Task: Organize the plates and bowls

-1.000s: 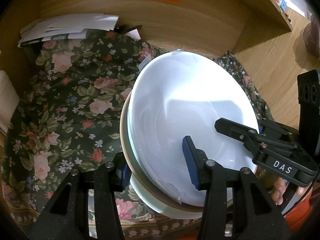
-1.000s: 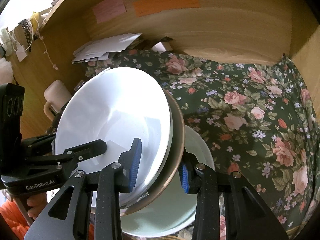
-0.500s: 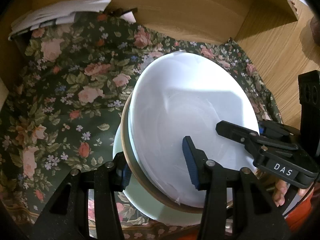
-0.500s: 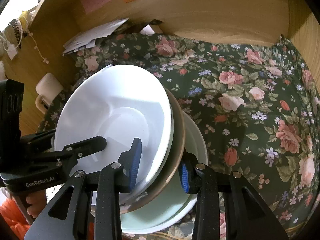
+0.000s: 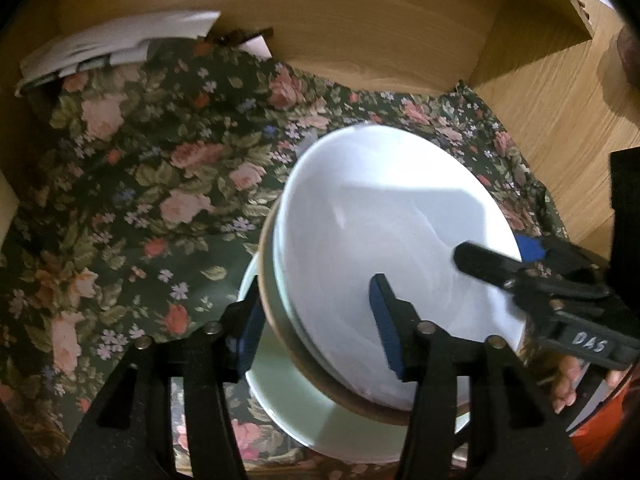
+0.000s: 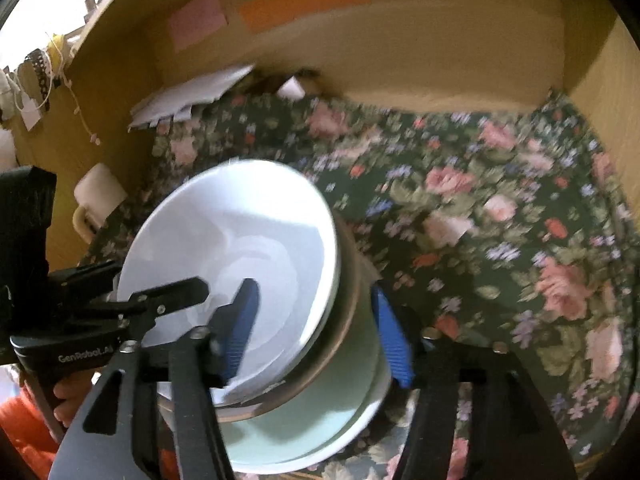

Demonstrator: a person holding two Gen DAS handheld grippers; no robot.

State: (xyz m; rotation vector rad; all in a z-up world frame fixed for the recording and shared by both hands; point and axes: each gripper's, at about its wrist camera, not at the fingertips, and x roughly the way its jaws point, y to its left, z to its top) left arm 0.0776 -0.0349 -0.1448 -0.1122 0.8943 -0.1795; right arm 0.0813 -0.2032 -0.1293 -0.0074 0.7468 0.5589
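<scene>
Opening tongs point(image 6: 316, 324) astride stacked plates point(image 6: 256, 280)

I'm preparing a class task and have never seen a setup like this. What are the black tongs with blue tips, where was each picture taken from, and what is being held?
There is no robot here: a person holds a two-finger gripper in each hand, and each gripper carries a wide-angle camera looking along its own fingers. One picture comes from the left gripper, the other from the right gripper; each view also shows the other gripper reaching in from the side.

Between them is a stack of dishes: a white bowl on top, a brown-rimmed plate under it, and a pale green plate at the bottom. The stack sits over a dark floral cloth inside a wooden shelf. White papers lie at the back, and a cream mug stands off to one side.

Both grippers' jaws are opening, with the stack's edge still between them, so the dishes seem to be getting released.
</scene>
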